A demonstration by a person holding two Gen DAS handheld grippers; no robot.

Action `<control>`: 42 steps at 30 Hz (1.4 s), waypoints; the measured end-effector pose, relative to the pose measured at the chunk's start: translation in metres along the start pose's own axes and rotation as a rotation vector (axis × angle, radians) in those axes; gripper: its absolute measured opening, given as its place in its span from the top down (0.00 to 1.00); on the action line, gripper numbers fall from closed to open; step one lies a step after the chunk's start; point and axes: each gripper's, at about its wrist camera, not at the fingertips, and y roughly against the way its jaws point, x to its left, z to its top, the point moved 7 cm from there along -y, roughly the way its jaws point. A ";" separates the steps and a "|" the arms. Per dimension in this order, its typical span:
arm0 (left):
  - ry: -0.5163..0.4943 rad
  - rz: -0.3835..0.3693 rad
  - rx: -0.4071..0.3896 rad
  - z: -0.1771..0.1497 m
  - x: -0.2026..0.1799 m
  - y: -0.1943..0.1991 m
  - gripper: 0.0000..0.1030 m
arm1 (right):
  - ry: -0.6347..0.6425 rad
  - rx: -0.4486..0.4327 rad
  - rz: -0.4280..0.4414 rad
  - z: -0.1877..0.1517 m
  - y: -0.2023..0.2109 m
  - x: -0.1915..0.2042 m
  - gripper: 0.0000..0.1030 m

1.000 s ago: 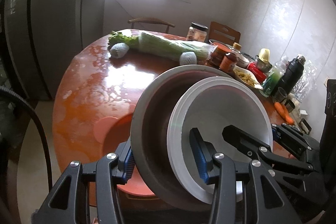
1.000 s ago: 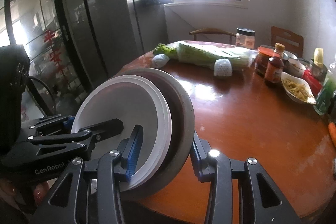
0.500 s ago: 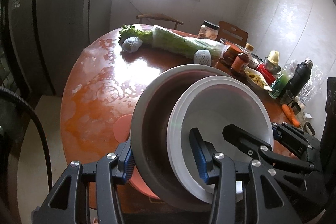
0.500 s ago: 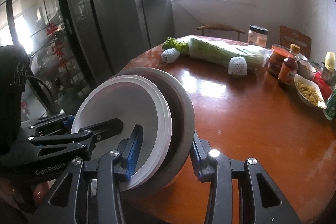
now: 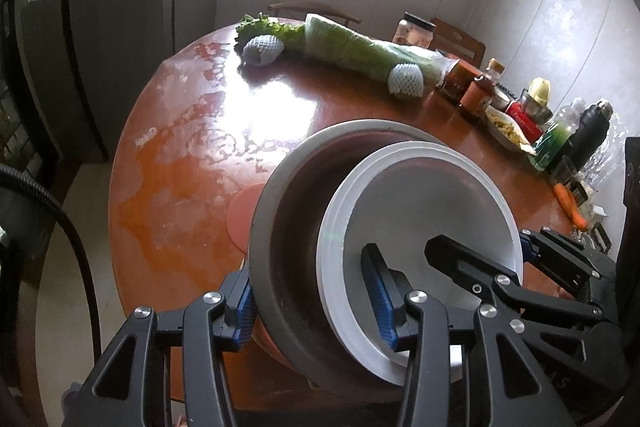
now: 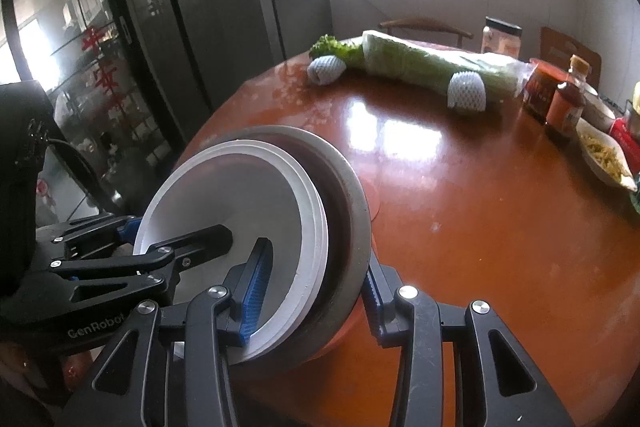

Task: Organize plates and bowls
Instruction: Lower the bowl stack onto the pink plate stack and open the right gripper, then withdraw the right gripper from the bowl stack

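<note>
The left claw (image 5: 312, 303) and the right claw (image 6: 310, 291) both pinch the same stack of dishes, one from each side, and hold it up on its edge above the near edge of the round tabletop (image 6: 460, 195). The stack is a gray bowl (image 5: 288, 211) with white plates (image 5: 424, 203) sitting inside it. Each claw has one finger inside on the white plates and one outside on the gray bowl. A flat pink mat (image 5: 242, 211) lies on the tabletop just past the stack. Far ahead of the claws lie a long green cabbage (image 6: 432, 67) and jars (image 6: 560, 99).
</note>
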 end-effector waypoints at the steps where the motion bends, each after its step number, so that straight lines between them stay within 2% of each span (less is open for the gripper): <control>1: 0.000 0.003 0.002 -0.001 0.000 -0.001 0.54 | -0.001 0.004 0.000 -0.001 -0.002 0.000 0.58; 25: 0.006 0.005 -0.023 0.002 0.004 -0.006 0.54 | -0.002 0.018 -0.014 -0.003 -0.007 0.000 0.53; 28: 0.004 0.015 -0.049 0.005 0.005 0.000 0.53 | -0.003 0.010 -0.010 -0.001 -0.005 0.001 0.50; 30: 0.000 0.050 -0.079 0.007 0.007 0.007 0.47 | 0.004 -0.010 -0.033 0.001 -0.001 0.000 0.37; 31: 0.002 0.055 -0.090 0.008 0.008 0.010 0.47 | 0.012 -0.022 -0.049 0.003 0.001 -0.001 0.35; 39: -0.023 0.066 -0.111 0.001 0.001 0.028 0.46 | 0.027 -0.076 -0.076 0.004 0.023 -0.002 0.34; 42: -0.032 0.084 -0.121 -0.004 -0.002 0.036 0.42 | 0.037 -0.092 -0.080 -0.001 0.034 0.000 0.34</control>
